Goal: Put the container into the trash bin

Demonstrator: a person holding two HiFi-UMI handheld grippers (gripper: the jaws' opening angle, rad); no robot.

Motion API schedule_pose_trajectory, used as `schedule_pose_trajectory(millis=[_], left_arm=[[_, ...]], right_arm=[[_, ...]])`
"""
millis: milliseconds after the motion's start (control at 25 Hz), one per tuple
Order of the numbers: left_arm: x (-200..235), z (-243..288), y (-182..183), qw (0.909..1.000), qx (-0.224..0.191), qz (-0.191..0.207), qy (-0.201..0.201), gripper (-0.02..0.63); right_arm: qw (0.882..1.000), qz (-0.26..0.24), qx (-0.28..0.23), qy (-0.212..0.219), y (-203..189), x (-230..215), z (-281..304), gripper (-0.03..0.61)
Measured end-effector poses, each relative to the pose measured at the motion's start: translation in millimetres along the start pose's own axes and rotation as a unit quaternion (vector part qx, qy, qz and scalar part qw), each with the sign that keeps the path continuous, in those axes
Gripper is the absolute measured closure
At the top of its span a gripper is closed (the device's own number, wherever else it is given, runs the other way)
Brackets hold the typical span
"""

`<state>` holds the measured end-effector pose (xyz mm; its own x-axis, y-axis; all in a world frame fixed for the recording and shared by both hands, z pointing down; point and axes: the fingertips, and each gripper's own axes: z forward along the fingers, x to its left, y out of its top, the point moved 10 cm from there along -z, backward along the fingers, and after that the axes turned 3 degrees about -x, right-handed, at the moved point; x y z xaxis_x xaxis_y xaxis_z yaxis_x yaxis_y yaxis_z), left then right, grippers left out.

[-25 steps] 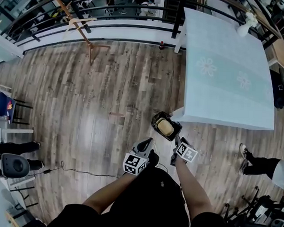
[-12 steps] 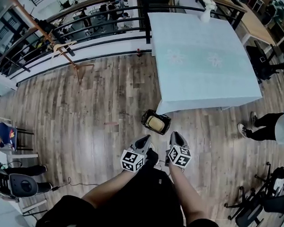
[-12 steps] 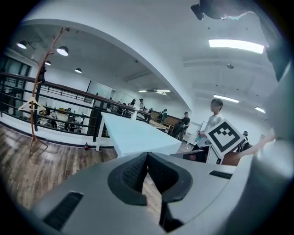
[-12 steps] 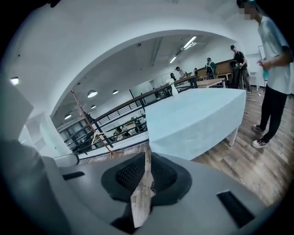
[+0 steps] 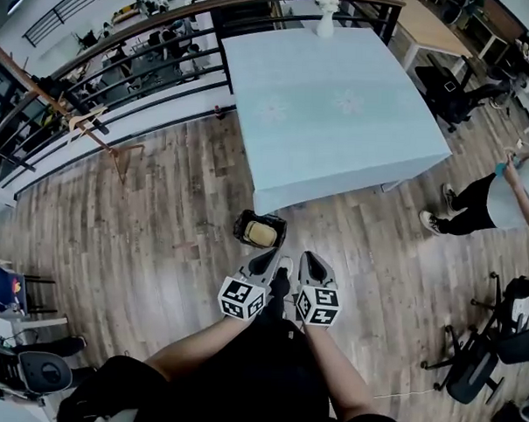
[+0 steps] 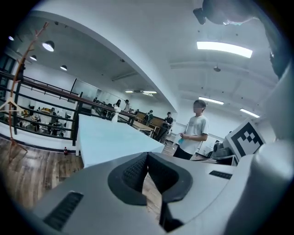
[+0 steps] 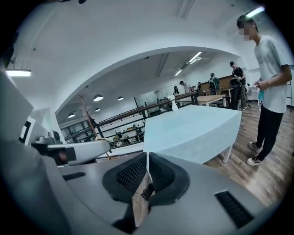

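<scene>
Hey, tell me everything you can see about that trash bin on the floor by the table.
The trash bin is small, dark and open-topped, with what looks like a black liner folded over its rim. It stands upright on the wooden floor, close by the near corner of the pale blue table. Whether it touches the table cannot be told from above. A tan container lies inside and fills most of the opening. No lid shows, and nothing reaches into it.
</scene>
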<state>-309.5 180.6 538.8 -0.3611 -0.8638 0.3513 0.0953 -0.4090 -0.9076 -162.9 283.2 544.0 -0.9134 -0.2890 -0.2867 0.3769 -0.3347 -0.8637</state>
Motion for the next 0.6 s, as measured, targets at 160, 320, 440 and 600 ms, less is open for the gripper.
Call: schedule_pose_trajectory(millis=[160,320,440,600], left_arm=[[-25,54,12,0.9994,0.006,0.013,-0.033,0.600],[-40,118,23,0.9980,0.010,0.029,-0.055,0.600],[-43,170,39,0.9978,0.005,0.030,-0.059,0.600],[-36,237,63,0.9974,-0.002,0.033,-0.064,0.600]], right_arm=[[1.000,0.005,-0.023,-0.008,25,-40,-5,0.537],[0.999,0.000,-0.037,-0.024,54,-91,5,0.537],[0.999,-0.009,-0.040,-0.031,85,-132,22,0.537],[0.998,-0.019,-0.050,-0.033,129,-175,53,0.537]])
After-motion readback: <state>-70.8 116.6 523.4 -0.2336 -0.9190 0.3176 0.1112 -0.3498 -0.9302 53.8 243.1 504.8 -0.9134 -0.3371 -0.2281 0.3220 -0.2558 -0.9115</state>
